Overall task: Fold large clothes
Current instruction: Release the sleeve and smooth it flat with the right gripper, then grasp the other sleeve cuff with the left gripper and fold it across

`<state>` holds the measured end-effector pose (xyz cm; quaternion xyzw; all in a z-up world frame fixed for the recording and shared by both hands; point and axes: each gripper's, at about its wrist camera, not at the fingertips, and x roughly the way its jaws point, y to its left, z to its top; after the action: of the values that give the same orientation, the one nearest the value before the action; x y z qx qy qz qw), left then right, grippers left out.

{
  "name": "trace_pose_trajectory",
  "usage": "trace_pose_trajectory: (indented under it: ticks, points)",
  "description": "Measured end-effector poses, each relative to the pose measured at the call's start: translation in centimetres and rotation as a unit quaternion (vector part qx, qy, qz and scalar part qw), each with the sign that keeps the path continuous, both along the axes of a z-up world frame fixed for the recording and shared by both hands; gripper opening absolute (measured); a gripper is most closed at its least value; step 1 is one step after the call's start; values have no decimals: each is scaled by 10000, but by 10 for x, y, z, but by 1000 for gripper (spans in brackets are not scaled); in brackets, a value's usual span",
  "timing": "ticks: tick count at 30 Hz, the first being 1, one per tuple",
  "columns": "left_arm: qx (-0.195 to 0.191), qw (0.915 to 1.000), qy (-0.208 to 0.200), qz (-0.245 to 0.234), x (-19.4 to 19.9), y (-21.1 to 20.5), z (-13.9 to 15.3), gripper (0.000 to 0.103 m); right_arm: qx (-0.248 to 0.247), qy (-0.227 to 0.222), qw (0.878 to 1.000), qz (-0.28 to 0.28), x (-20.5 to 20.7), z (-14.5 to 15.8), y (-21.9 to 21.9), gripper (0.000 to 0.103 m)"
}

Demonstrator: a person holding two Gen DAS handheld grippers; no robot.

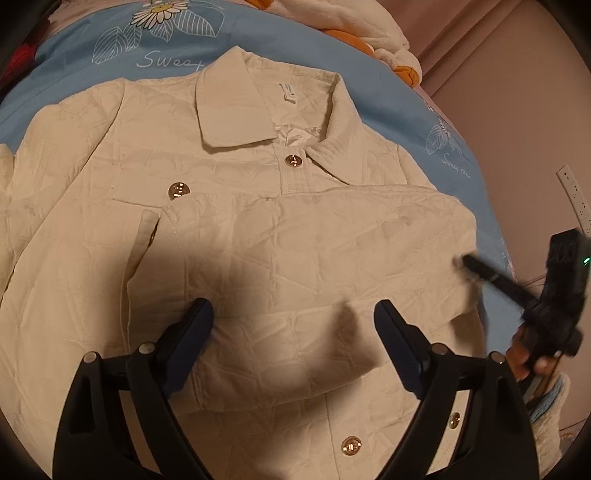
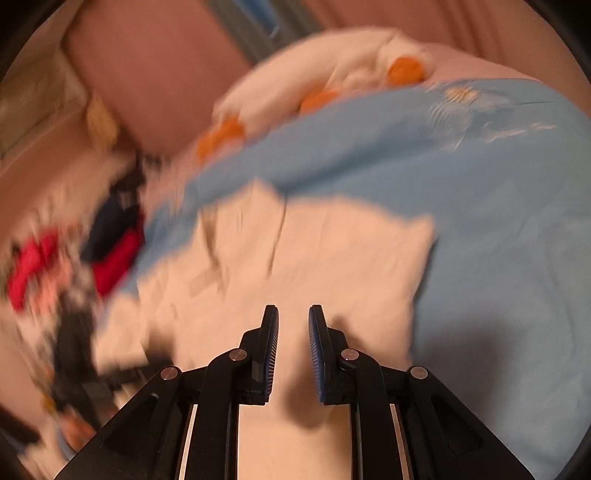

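Observation:
A cream quilted jacket (image 1: 258, 229) with gold buttons lies face up on the blue sheet (image 1: 295, 48), collar toward the far side. One sleeve (image 1: 351, 236) is folded across its front. My left gripper (image 1: 293, 314) hovers over that folded part, jaws wide open and holding nothing. The right gripper (image 1: 467, 262) shows blurred at the jacket's right edge, held by a hand (image 1: 524, 363). In the right wrist view the right gripper (image 2: 293, 314) is above the pale jacket (image 2: 314, 258); its jaws stand a narrow gap apart with nothing between them.
The blue sheet (image 2: 498, 221) carries daisy prints. A white and orange plush blanket (image 1: 362, 29) lies beyond the collar. A blurred heap of red and dark clothes (image 2: 74, 266) sits left of the jacket. A white power strip (image 1: 576, 195) hangs on the wall at right.

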<state>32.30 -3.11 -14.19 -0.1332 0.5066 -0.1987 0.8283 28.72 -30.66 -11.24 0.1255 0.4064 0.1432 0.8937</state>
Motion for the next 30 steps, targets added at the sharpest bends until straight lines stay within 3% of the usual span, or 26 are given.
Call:
trace_pose_trajectory:
  ticks: [2, 5, 8, 10, 12, 15, 19, 22, 23, 26, 30]
  points:
    - [-41, 10000, -11, 45, 0, 1, 2, 89, -507, 154, 9986, 0, 2, -22, 11, 16]
    - [73, 9997, -3, 228, -8, 10, 12, 89, -738, 132, 9971, -92, 7, -28, 19, 16]
    - [115, 9986, -259, 446, -29, 31, 33, 90, -492, 229, 9983, -214, 4, -16, 23, 24]
    - [16, 9963, -456, 726, -52, 62, 49, 93, -254, 25, 9996, -147, -14, -1, 30, 45]
    - [-107, 9934, -489, 1030, -70, 95, 57, 98, -19, -199, 9998, -38, -31, 10, 33, 56]
    - [-133, 9813, -700, 1789, -102, 164, 69, 100, 282, -388, 9986, 202, -52, 21, 45, 57]
    - [-328, 9550, -521, 2902, -134, 259, 63, 101, 516, -481, 9968, 382, -73, 22, 57, 58]
    - [-1028, 9229, -422, 3687, -160, 323, 46, 100, 731, -515, 9946, 522, -86, 23, 68, 58]
    - [-1291, 9075, -436, 3973, -169, 344, 38, 100, 778, -544, 9940, 553, -90, 25, 71, 58]
    - [-1848, 8764, -459, 4423, -181, 382, 24, 100, 904, -611, 9923, 594, -97, 27, 78, 58]
    - [-2100, 8547, -456, 4725, -175, 406, 11, 100, 943, -596, 9918, 628, -99, 27, 86, 60]
